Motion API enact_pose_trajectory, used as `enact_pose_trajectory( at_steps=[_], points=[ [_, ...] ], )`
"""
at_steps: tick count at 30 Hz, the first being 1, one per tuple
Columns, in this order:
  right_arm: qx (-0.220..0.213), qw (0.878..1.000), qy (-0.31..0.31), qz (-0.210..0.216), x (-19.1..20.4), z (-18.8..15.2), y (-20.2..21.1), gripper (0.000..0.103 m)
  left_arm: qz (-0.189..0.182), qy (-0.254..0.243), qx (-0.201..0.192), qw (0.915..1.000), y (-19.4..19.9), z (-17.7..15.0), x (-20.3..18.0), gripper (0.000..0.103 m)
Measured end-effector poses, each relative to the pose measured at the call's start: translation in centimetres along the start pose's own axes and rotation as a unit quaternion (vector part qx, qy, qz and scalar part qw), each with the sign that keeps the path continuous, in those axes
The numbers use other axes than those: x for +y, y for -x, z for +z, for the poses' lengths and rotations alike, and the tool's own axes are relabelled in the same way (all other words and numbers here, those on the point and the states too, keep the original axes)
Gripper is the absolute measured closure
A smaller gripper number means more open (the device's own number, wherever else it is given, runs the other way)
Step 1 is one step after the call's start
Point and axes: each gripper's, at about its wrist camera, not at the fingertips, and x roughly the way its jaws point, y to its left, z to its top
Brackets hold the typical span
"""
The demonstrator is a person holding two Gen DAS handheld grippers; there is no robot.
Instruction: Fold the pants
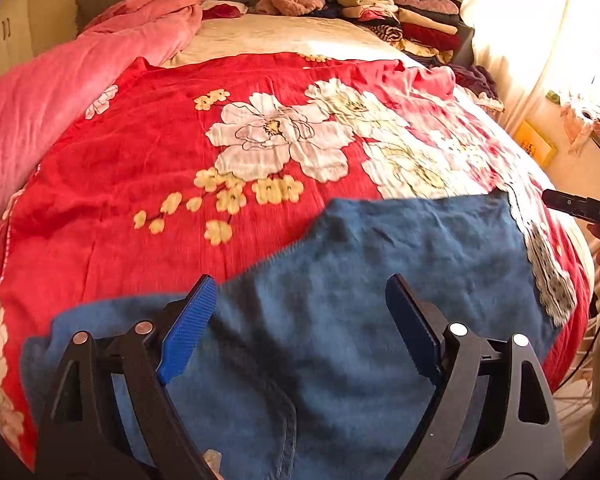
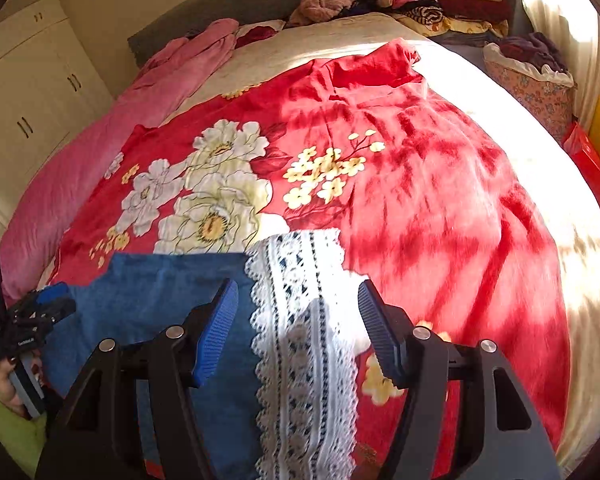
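Blue denim pants [image 1: 340, 312] lie spread on a red floral blanket [image 1: 148, 152] on the bed. Their leg ends have white lace cuffs [image 2: 304, 344], seen under my right gripper. My left gripper [image 1: 300, 320] is open and empty just above the denim. My right gripper [image 2: 296, 320] is open and empty above the lace cuff and the denim edge [image 2: 160, 292]. The left gripper also shows at the left edge of the right wrist view [image 2: 40, 312], and part of the right one at the right edge of the left wrist view [image 1: 580, 206].
A pink duvet [image 1: 60, 88] lies bunched along the left of the bed. A stack of folded clothes [image 1: 404, 12] sits at the head on the right. A floral basket [image 2: 532, 84] and a red box [image 2: 588, 164] stand beside the bed. White cupboards [image 2: 32, 92] line the left wall.
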Motion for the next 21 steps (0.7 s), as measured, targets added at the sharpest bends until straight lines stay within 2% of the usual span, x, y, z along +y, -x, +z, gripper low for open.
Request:
enact_pose_trajectory(
  at_steps=[4, 6, 8, 11, 13, 14, 15, 16, 17, 18, 21],
  points=[
    [0.019, 1.0, 0.003, 0.004, -0.8, 1.3, -2.9, 0.042, -0.01, 0.009, 0.01, 0.9999, -2.3, 1.9, 0.0, 0.024],
    [0.034, 0.999, 0.003, 0.01, -1.2, 1.4, -4.4, 0.048, -0.012, 0.008, 0.017, 0.9997, -3.8, 2.6, -0.2, 0.024],
    [0.044, 0.999, 0.005, 0.016, -1.3, 1.0, -5.4, 0.049, -0.021, 0.012, 0.03, 0.9993, -5.4, 3.2, -0.3, 0.024],
    [0.038, 0.999, 0.009, 0.023, -1.6, 0.5, -5.9, 0.05, -0.031, 0.025, 0.048, 0.998, -7.7, 3.2, -0.2, 0.024],
    [0.033, 0.999, 0.013, 0.033, -1.7, 0.2, -5.7, 0.054, -0.031, 0.026, 0.049, 0.998, -8.3, 2.9, -0.4, 0.024],
    [0.032, 0.999, 0.016, 0.038, -1.6, 0.2, -5.6, 0.058, -0.028, 0.025, 0.046, 0.9983, -8.4, 2.7, -0.7, 0.027],
    [0.033, 0.998, 0.02, 0.045, -1.5, 0.1, -5.5, 0.065, -0.028, 0.023, 0.045, 0.9984, -8.2, 2.6, -0.9, 0.036],
    [0.031, 0.998, 0.024, 0.048, -1.4, 0.0, -5.4, 0.068, -0.031, 0.023, 0.042, 0.9984, -8.0, 2.6, -1.1, 0.063],
    [0.029, 0.998, 0.025, 0.054, -1.4, 0.0, -5.2, 0.077, -0.047, 0.027, 0.04, 0.9977, -7.6, 2.5, -1.3, 0.088],
    [0.02, 0.997, 0.02, 0.066, -1.4, 0.0, -4.8, 0.083, -0.061, 0.032, 0.041, 0.9968, -7.4, 2.6, -1.4, 0.097],
    [-0.031, 0.995, 0.019, 0.097, -1.5, 0.3, -2.4, 0.086, -0.051, 0.016, 0.021, 0.9984, -5.9, 2.9, -2.2, 0.1]
  ],
)
